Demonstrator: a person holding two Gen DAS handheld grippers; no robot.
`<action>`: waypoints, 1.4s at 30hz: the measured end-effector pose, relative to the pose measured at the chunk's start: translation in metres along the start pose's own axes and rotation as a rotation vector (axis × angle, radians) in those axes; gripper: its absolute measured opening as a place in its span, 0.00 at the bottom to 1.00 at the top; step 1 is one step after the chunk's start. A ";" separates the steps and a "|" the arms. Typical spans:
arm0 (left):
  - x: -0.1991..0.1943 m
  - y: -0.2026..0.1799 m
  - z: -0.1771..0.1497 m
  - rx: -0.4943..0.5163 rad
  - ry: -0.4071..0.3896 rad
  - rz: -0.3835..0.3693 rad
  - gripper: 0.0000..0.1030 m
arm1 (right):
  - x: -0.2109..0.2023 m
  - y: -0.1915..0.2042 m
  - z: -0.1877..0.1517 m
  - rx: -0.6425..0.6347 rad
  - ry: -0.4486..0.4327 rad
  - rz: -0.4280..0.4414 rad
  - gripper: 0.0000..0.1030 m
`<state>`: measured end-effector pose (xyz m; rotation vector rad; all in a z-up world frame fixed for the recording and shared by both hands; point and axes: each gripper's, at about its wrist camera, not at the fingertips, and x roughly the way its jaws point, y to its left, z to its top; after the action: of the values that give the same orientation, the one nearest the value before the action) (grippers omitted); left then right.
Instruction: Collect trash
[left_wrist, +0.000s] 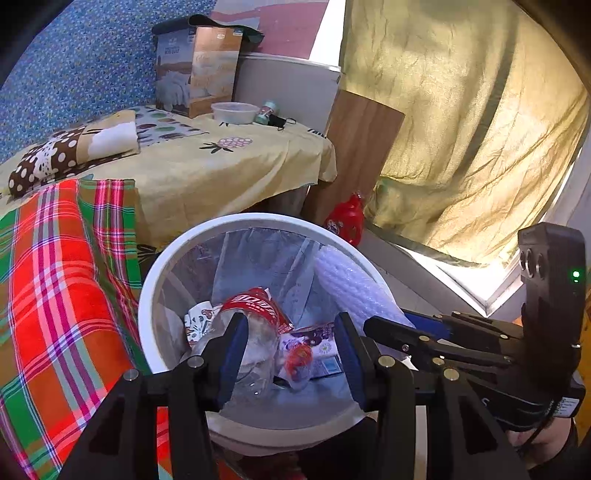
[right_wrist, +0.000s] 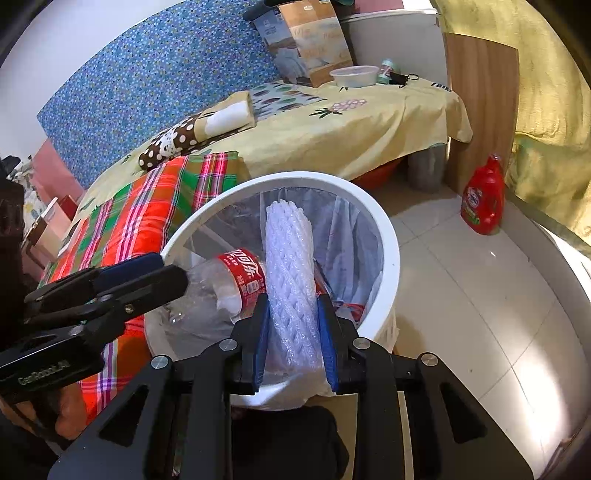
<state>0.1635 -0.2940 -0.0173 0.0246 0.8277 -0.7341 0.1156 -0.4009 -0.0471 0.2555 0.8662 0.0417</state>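
A: Where do we stand with the bin (left_wrist: 155, 295)?

B: Both our tongs hang over its white rim. Our left gripper (left_wrist: 291, 354) is spread wide, with nothing between the pads; the bottle (left_wrist: 255, 332) lies below it in the bin, on the wrappers (left_wrist: 314, 343).

A: And the right?

B: Our right gripper (right_wrist: 291, 328) is narrow, its blue pads pressed on the foam roll (right_wrist: 290, 258), which stands in the bin's mouth, beside the bottle.

A plaid blanket (left_wrist: 66, 266) lies on the bed (left_wrist: 221, 170); a red detergent bottle (right_wrist: 484, 199) stands on the tiled floor (right_wrist: 480, 302).
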 end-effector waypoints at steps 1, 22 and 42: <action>-0.002 0.001 0.000 0.000 -0.005 0.005 0.47 | 0.001 0.000 0.000 -0.004 0.003 -0.005 0.29; -0.024 0.013 -0.009 -0.017 -0.022 0.062 0.47 | -0.018 0.020 -0.002 -0.053 -0.039 0.005 0.44; -0.095 0.021 -0.048 -0.040 -0.066 0.149 0.47 | -0.050 0.070 -0.025 -0.153 -0.106 0.024 0.44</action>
<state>0.1012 -0.2085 0.0085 0.0258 0.7687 -0.5747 0.0689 -0.3348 -0.0079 0.1240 0.7509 0.1156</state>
